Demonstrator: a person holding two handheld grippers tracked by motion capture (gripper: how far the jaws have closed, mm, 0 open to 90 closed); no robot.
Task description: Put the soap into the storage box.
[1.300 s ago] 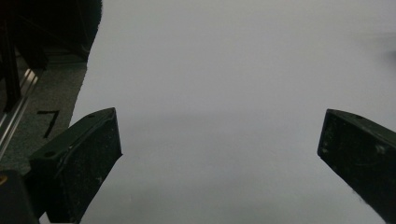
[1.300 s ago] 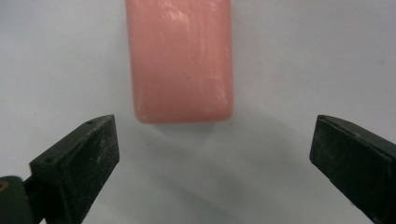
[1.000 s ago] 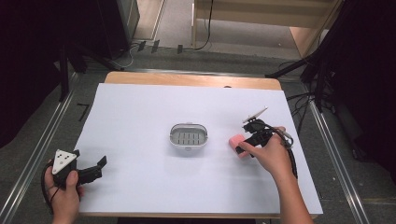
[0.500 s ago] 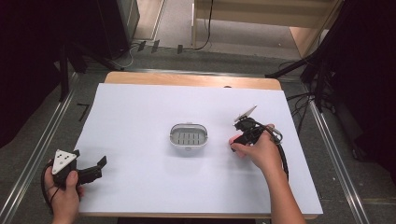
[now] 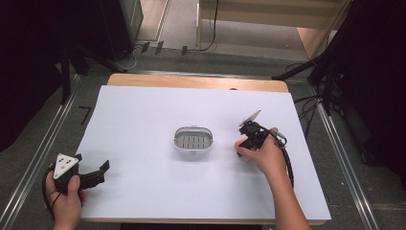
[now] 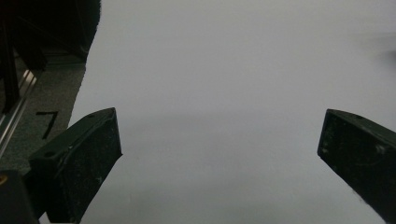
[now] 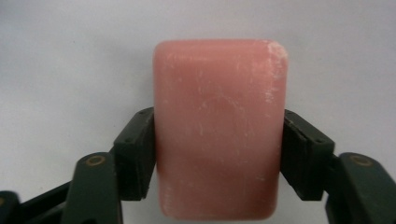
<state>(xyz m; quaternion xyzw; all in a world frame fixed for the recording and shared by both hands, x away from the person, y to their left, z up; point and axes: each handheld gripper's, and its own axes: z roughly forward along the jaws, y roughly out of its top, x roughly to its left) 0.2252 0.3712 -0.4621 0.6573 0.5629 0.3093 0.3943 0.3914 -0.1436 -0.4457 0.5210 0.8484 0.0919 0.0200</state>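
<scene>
A pink bar of soap (image 7: 219, 126) lies on the white table sheet. My right gripper (image 7: 217, 154) is shut on it, one black pad pressing each long side. Its jaws have just been closing with the soap between them. In the high view the right gripper (image 5: 242, 143) points down at the table right of centre, and the hand covers the soap. A white oval soap dish (image 5: 178, 143) with a slotted grey floor stands at the middle of the table, a short way left of that hand. My left gripper (image 5: 98, 173) rests at the near left, open (image 6: 219, 149) with nothing between its jaws.
A white sheet (image 5: 143, 110) covers the wooden table. Metal rails (image 5: 43, 153) run along both sides, with dark floor and stands beyond. A cable (image 5: 288, 165) trails from the right gripper along the forearm.
The right gripper moved left and down over the pink soap and shut on it; the soap, seen beside the jaws a second ago, is now under the hand. The left gripper stayed still.
</scene>
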